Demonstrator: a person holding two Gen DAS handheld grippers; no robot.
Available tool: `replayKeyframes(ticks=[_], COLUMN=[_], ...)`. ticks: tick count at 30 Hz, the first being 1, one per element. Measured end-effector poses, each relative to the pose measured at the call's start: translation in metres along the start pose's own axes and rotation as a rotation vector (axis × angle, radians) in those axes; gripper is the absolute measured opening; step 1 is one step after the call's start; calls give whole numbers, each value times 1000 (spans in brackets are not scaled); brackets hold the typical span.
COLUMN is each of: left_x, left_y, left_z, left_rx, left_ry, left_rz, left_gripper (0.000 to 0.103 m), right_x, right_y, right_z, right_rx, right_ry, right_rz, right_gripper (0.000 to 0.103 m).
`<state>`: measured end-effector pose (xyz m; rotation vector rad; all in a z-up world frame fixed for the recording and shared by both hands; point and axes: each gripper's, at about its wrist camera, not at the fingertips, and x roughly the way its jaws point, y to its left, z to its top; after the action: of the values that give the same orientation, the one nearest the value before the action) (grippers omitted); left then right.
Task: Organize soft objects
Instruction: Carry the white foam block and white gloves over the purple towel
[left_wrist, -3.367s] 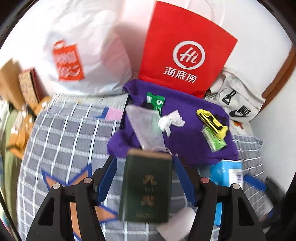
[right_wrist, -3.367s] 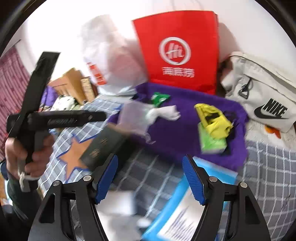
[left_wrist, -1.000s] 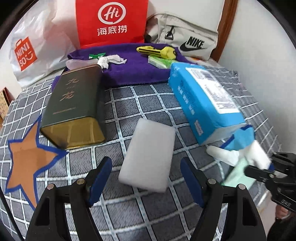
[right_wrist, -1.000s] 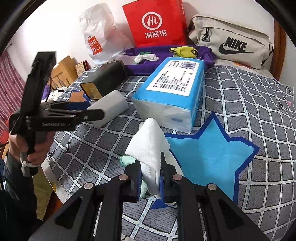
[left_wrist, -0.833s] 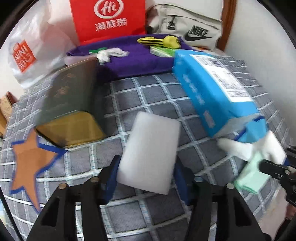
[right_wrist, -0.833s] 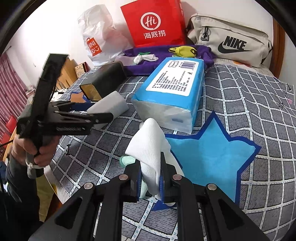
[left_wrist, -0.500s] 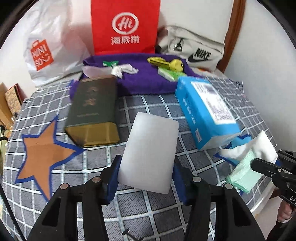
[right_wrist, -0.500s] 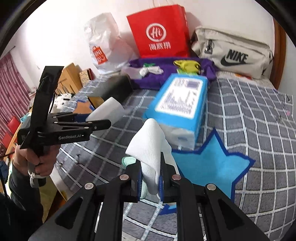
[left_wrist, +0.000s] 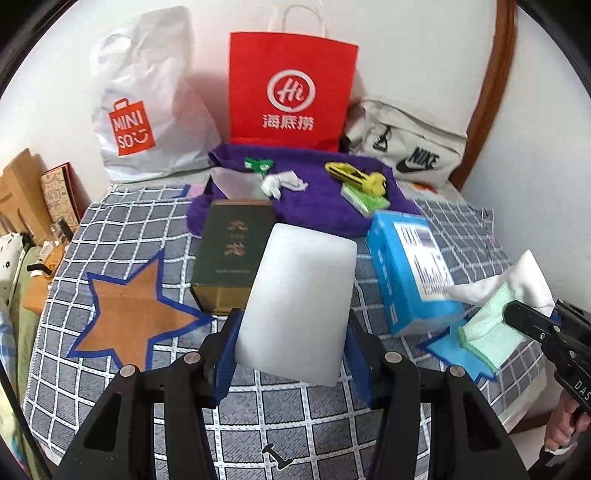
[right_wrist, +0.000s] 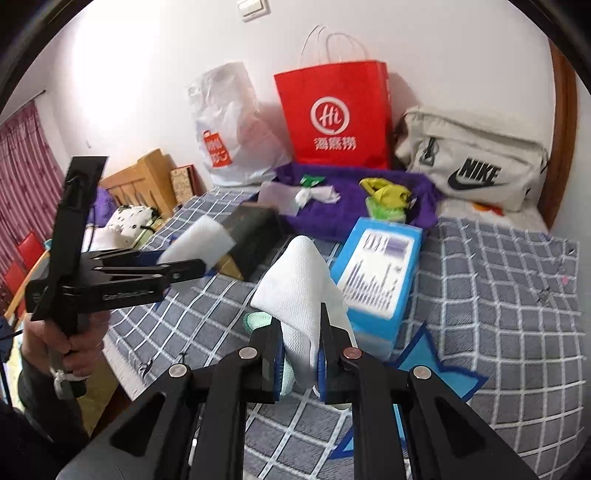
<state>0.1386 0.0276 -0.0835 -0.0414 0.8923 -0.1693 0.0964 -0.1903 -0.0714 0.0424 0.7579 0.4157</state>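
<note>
Sponge (left_wrist: 299, 306) off the bed and up in the air, a white foam block pinched flat between the blue fingers (left_wrist: 226, 352) of the left gripper (left_wrist: 293, 356), its jaws having just closed in on it. Right gripper (right_wrist: 299, 360) was clamped tight on a white cloth (right_wrist: 297, 291) with a mint-green cloth (left_wrist: 487, 334) tucked under it, both held clear of the checked bedspread (right_wrist: 498, 295). Below sat the dark green tin (left_wrist: 231, 247) and the blue tissue pack (left_wrist: 406, 273); behind them lay the purple towel (left_wrist: 317, 206), with the red paper bag (left_wrist: 291, 88) against the wall.
</note>
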Motion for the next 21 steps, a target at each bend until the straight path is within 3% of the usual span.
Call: replayKeyframes(ticks=[10, 21], left_x=[-10, -13], left_y=[8, 17], left_z=[28, 58], left_rx=[-45, -56], left_ry=[-33, -55], left_rz=[38, 33], left_gripper=[50, 50], right_x=[-1, 8], right_y=[-1, -2], right_z=[33, 64], right_rx=[-13, -38], right_ry=[-43, -76], right_rz=[-57, -53], right_gripper=[14, 14])
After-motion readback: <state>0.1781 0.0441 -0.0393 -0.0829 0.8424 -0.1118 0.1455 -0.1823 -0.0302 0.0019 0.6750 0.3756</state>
